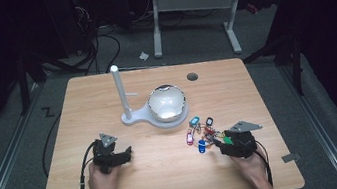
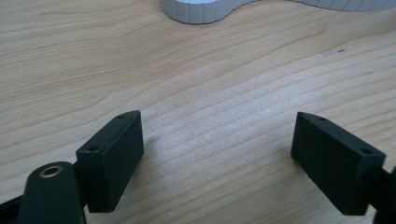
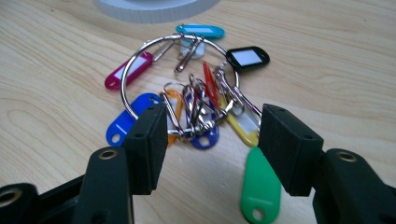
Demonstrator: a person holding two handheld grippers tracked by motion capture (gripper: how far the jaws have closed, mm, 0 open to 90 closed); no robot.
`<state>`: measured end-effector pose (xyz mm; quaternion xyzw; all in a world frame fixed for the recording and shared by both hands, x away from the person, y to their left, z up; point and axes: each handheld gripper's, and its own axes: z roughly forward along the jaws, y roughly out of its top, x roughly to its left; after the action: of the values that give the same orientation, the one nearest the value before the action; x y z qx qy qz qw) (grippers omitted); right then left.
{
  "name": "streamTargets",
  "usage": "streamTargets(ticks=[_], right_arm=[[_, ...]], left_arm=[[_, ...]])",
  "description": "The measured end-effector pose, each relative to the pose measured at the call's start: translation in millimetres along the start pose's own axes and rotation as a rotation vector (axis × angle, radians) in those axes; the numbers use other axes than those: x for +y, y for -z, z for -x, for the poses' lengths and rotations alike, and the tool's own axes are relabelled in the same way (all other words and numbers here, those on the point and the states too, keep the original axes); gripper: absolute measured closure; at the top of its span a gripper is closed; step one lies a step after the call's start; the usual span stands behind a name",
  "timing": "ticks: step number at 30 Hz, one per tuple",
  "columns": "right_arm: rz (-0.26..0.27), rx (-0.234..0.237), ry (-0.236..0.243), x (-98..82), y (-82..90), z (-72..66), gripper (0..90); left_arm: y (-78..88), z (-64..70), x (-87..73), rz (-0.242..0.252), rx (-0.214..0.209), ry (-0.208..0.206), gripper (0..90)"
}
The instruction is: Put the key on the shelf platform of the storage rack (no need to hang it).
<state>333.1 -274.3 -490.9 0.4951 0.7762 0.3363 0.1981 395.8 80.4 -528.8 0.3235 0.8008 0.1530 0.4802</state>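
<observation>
A big metal ring (image 3: 140,56) carrying several coloured key tags lies on the wooden table (image 1: 168,175), right of centre in the high view, as the key bunch (image 1: 203,133). My right gripper (image 1: 220,141) is at the bunch's near right side. In the right gripper view its jaws (image 3: 215,114) stand open on either side of the bunch's near end, and the pads touch nothing. A green tag (image 3: 259,186) lies between them by the right jaw. My left gripper (image 1: 127,154) rests at the near left, open (image 2: 219,119) over bare wood.
A white stand (image 1: 132,117) with an upright post (image 1: 118,89) and a shiny domed bowl (image 1: 167,102) sits mid-table; its ribbed base (image 2: 201,11) lies ahead of the left gripper. A round hole (image 1: 192,77) is at the back. A desk frame (image 1: 191,5) stands beyond.
</observation>
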Motion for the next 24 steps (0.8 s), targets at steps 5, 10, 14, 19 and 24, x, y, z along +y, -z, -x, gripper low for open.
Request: streamTargets(ticks=[5,10,14,19,24], right_arm=[[-0.005,0.017,0.009,8.1,-8.3,-4.8,42.2],[-0.028,0.016,0.011,12.8,-19.6,-6.9,41.1],[-0.038,0.020,0.011,13.2,-25.9,-6.9,40.8],[-0.045,0.019,0.031,13.1,-29.5,-8.0,40.9],[-0.046,0.023,0.044,14.9,-33.2,-11.0,42.3]], left_arm=[[0.0,0.0,0.0,0.000,0.000,0.000,17.4],[0.0,0.0,0.0,0.000,0.001,0.001,17.4],[0.0,0.1,0.0,0.000,0.001,0.003,17.4],[0.0,0.0,0.0,0.000,0.001,0.001,17.4],[0.0,0.1,0.0,0.000,0.001,0.002,17.4]])
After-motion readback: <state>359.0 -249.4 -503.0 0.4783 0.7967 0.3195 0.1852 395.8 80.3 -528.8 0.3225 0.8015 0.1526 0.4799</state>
